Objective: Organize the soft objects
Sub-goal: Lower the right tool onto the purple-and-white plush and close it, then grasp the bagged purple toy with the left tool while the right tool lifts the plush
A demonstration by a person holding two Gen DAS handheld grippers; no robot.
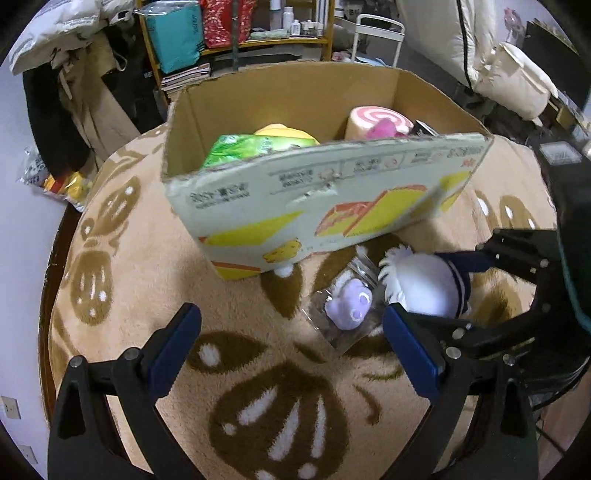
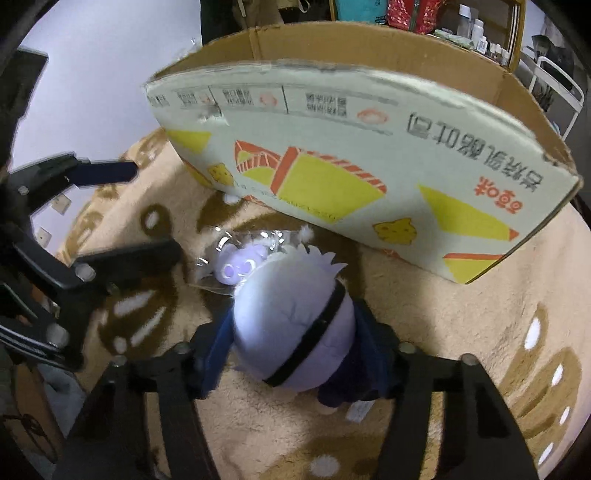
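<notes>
A white-haired plush doll (image 2: 291,321) with a black band and dark blue clothes lies on the beige rug; my right gripper (image 2: 295,350) is shut on it, also seen in the left wrist view (image 1: 421,284). A small purple plush in a clear bag (image 1: 349,304) lies beside it, also in the right wrist view (image 2: 240,264). My left gripper (image 1: 291,347) is open and empty, hovering over the rug just left of the bag. An open cardboard box (image 1: 332,192) stands behind and holds a green pack (image 1: 240,149), a yellow plush (image 1: 286,133) and a pink swirl cushion (image 1: 376,123).
The beige rug with brown patterns (image 1: 258,406) covers the surface. Behind the box stand a yellow shelf with packages (image 1: 207,37), a white rack (image 1: 376,33) and white bedding (image 1: 517,77). The rug's edge drops off at the left.
</notes>
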